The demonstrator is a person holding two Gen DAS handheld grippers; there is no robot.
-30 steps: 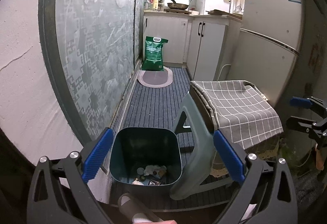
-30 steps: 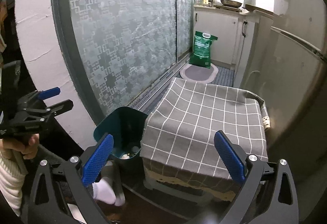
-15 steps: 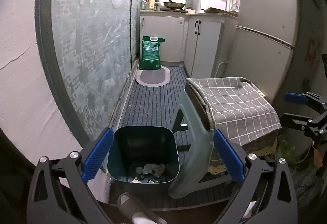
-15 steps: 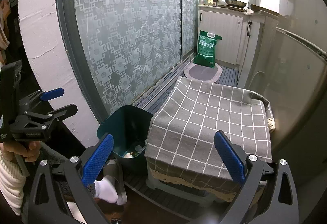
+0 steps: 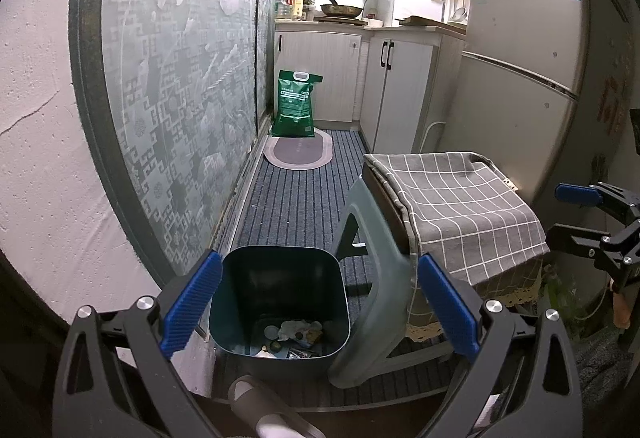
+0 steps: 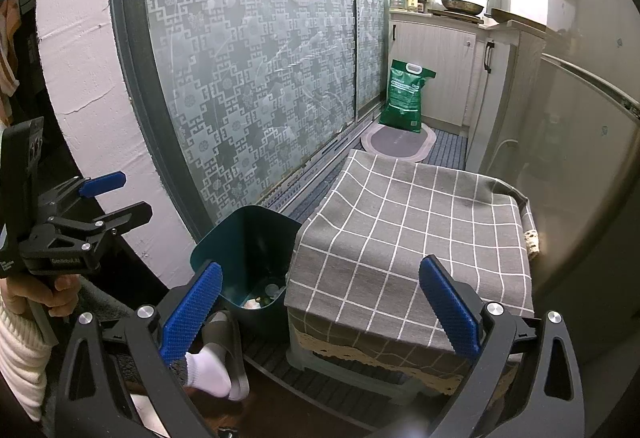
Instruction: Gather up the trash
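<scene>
Trash point(image 5: 297, 334) in bin point(image 5: 280, 266), left of cloth-draped stool point(image 5: 452, 206).

green bag point(image 5: 297, 103), oval mat point(image 5: 299, 154), fridge point(image 5: 520, 78)

Trash point(image 5: 294, 334) lies in the bin point(image 5: 240, 278) (beside a stool point(image 5: 372, 238)).

dim foreground, bright far kitchen counter point(image 5: 360, 23), heavy fisheye edge curvature
</scene>
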